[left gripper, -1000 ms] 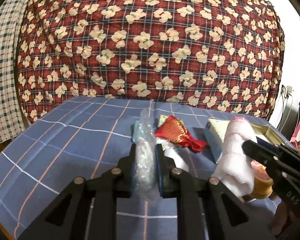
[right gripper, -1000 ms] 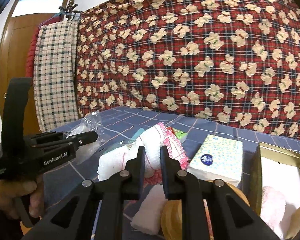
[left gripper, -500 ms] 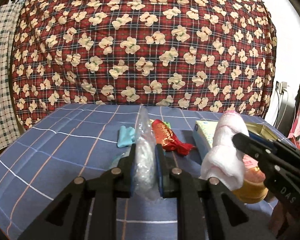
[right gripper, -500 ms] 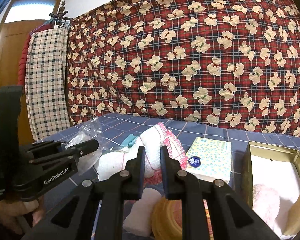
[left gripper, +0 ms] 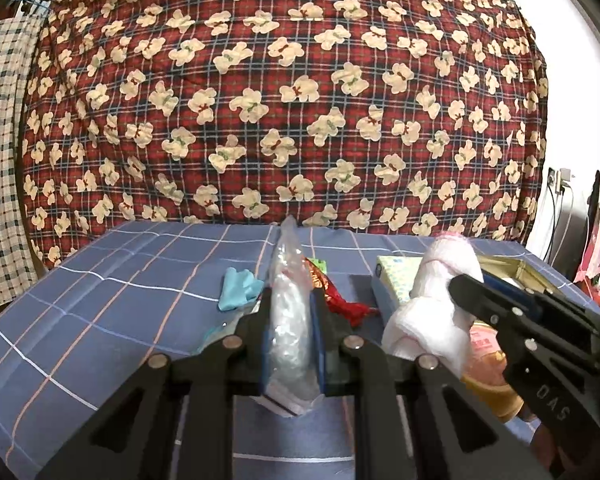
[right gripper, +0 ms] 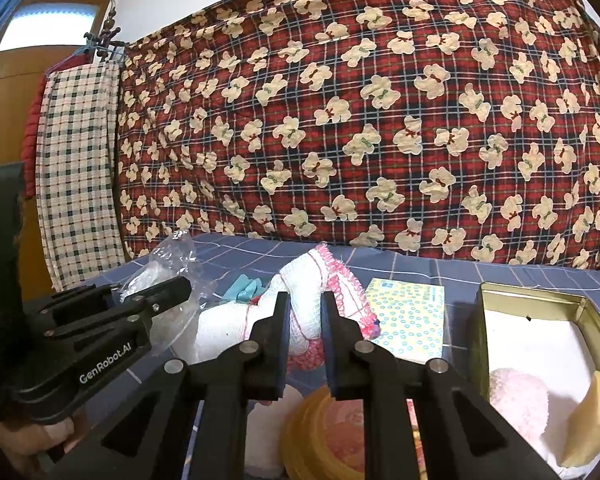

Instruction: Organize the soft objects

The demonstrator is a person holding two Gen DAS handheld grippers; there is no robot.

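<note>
The left claw (left gripper: pixel 290 344) is clamped on a clear plastic bag (left gripper: pixel 288 320), which stands up crumpled between its fingers, lifted above the blue checked bed (left gripper: pixel 112 292). The right claw (right gripper: pixel 304 344) is clamped on a white cloth with a pink crocheted edge (right gripper: pixel 308 288), which hangs in a bunch from the pads; in the left wrist view that same cloth (left gripper: pixel 432 304) droops just beside the left claw, on its right. The two claws are held near each other over the middle of the bed. Below and beyond them, on the bed, lie a small light-blue cloth (left gripper: pixel 238 288) toward the far side, a red crinkled wrapper (left gripper: pixel 340 300) just right of it, and a pack of tissues with a ring pattern (right gripper: pixel 410 320) further right. An open gold-coloured tin (right gripper: pixel 536 300) sits toward the right edge of the bed, lined in white, with a pale pink fluffy thing (right gripper: pixel 518 400) and a yellowish sponge-like piece (right gripper: pixel 592 420) inside it. A round yellow-rimmed lid or container (right gripper: pixel 324 436) lies at the near edge, under the right claw. A red plaid quilt printed with cream bears (right gripper: pixel 360 120) hangs behind the bed, with a checked cloth (right gripper: pixel 76 168) to its left.
</note>
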